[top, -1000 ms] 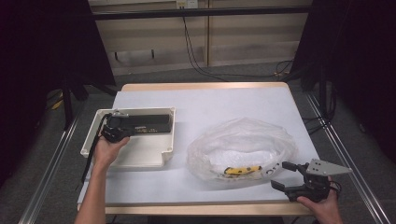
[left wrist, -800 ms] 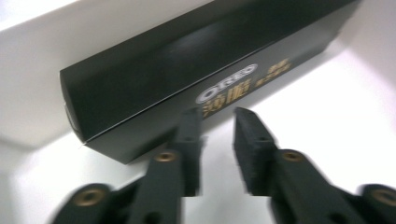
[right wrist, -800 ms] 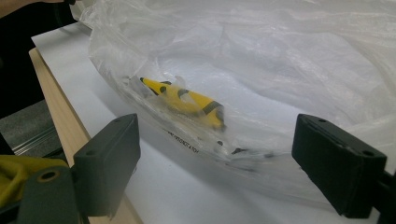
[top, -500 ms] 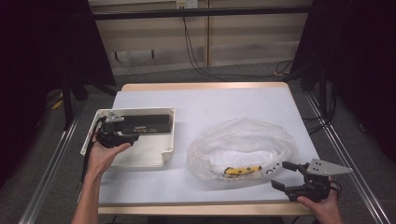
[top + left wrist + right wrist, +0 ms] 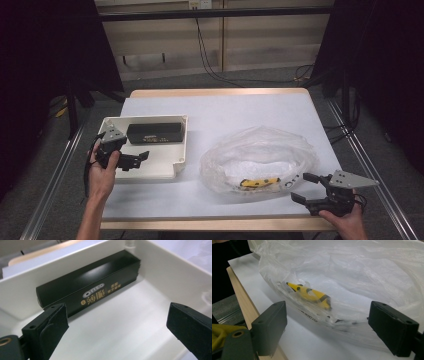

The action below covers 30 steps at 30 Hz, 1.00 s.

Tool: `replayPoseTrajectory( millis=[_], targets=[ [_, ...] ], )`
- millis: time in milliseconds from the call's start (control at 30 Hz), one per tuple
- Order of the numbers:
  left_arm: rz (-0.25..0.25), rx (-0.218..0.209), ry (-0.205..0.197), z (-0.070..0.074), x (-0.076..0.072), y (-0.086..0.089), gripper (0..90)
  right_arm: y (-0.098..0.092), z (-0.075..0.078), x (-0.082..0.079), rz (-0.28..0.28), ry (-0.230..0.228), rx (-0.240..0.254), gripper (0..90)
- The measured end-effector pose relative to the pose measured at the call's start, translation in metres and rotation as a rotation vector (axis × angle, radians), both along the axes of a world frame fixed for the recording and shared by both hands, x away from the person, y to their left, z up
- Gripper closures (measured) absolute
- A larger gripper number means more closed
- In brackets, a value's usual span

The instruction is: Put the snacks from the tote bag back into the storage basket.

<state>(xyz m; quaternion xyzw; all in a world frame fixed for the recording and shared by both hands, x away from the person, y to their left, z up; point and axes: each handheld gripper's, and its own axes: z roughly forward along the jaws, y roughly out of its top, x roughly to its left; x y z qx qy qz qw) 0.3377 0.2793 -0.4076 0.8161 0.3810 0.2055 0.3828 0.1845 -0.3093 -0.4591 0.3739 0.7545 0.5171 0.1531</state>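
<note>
A: What can be read on the black box (image 5: 87, 291)?

B: "OREO" in a white oval on its long side, with gold characters beside it too small to make out. The box is long, glossy and dark, lying flat along the far wall of the cream tray (image 5: 165, 167), just ahead of the left gripper (image 5: 131, 160).

A: And that gripper?

B: Its jaws have just been opening and stand spread wide above the tray floor, nothing between them. The box lies beyond the jaw at the left of the left gripper view, apart from both.

A: The surface and the room?

B: A white sheet covers the tabletop (image 5: 240, 112), with a pale wooden edge showing at the far and near sides. Around it are a grey floor, black curtains on both sides, a light panelled wall at the back and dark cables hanging down it.

A: Further right?

B: A crumpled clear plastic bag (image 5: 260, 157) lies right of the tray. Inside is a yellow thing with black stripes (image 5: 310, 293), and a line of small print runs along the plastic, unreadable.

A: The right gripper (image 5: 305, 187)?

B: Its jaws are spread wide, pinching nothing, resting low at the near edge with the bag directly ahead and the yellow thing just beyond.
</note>
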Motion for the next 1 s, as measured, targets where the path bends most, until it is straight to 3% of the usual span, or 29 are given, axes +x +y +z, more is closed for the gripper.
replayPoseTrajectory(
  millis=[200, 600, 700, 900, 1000],
  targets=[
    [0.014, -0.048, -0.035, 0.003, -0.026, -0.001, 3.1, 0.000, 0.000, -0.001, -0.005, -0.001, 0.001, 14.6],
    [-0.036, -0.047, -0.045, -0.005, -0.061, -0.014, 2.9, -0.002, 0.001, -0.001, -0.013, -0.006, 0.004, 14.4],
    [-0.024, -0.093, -0.056, -0.006, -0.070, -0.014, 2.6, -0.002, 0.001, -0.002, -0.014, -0.006, 0.002, 14.3],
    [0.001, -0.115, -0.060, -0.013, -0.088, -0.017, 2.6, -0.003, 0.001, -0.002, -0.018, -0.012, 0.002, 14.0],
    [0.006, -0.123, -0.084, -0.016, -0.097, -0.019, 2.8, -0.004, 0.002, -0.002, -0.029, -0.012, 0.008, 13.5]
  ],
)
